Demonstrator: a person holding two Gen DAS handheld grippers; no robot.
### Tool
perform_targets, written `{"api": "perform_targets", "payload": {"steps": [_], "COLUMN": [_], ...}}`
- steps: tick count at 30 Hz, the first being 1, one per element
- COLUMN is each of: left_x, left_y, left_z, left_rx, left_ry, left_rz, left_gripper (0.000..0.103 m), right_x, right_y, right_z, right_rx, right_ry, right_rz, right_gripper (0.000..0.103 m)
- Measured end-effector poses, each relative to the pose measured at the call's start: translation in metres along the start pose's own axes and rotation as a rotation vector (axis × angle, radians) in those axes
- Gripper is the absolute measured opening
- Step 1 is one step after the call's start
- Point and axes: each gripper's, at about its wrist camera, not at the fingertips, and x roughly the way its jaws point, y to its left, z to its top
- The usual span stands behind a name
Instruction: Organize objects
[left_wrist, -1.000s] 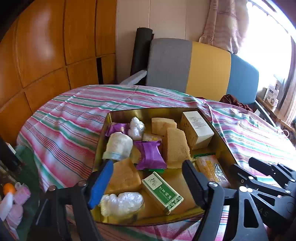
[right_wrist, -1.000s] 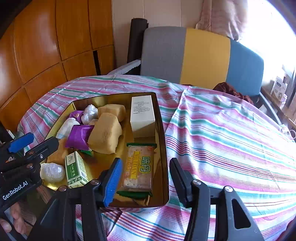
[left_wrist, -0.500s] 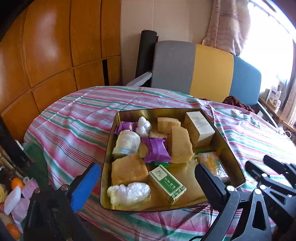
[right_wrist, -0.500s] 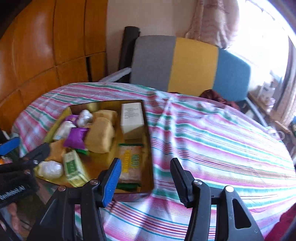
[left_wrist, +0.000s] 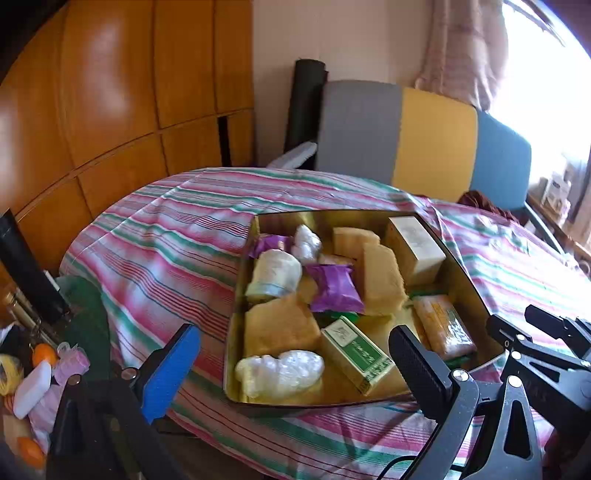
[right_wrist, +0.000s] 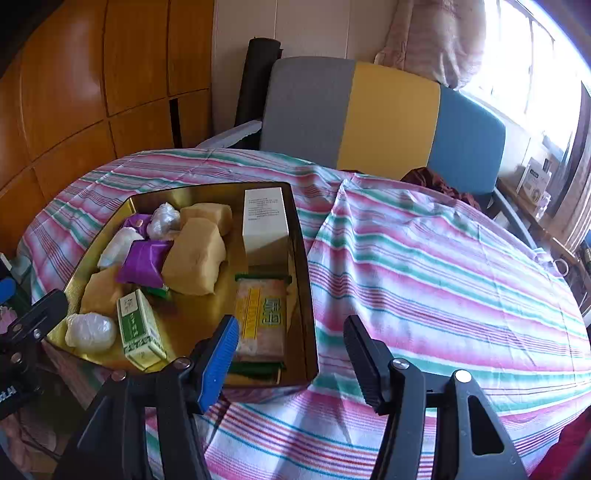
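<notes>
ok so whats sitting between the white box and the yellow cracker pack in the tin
Only bare gold tin floor separates the white box from the cracker pack, clearest in the right wrist view.

The left gripper (left_wrist: 295, 369) points downward at a slant, its jaws spread fully wide with nothing between them; one finger (left_wrist: 171, 373) carries a blue pad, the other is black. The right gripper (right_wrist: 291, 360), tilted down likewise, has its jaws opening, nothing pressed between the pads
</notes>
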Motion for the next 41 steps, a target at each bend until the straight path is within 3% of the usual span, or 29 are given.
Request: {"api": "perform_targets", "payload": {"steps": [8,16,33,41], "left_x": [0.009,0.01,0.014,0.007], "left_y": [0.01,0.001,0.01,0.01], "left_z": [-0.002,-0.003,-0.002,0.0], "left_rx": [-0.047,-0.011,-0.051,-0.036], "left_ry": [0.028,0.031,0.049,0.01], "left_rz": [0.011,0.008,0.008,0.031], "left_gripper": [0.103,0.103,0.103,0.103], "right_x": [-0.008,-0.004,0.005,0.0], "right_y": [0.01,0.007,0.027,0.025], "right_z": [0.008,0.009,0.01,0.01], "right_rx": [0.004,0.01,-0.019,-0.011], "right_ry": [-0.082,-0.063,-0.043,-0.062], "right_rz": [-0.029,-0.026,0.009,0.029], "right_gripper": [0.06,0.06,0.06,0.06]}}
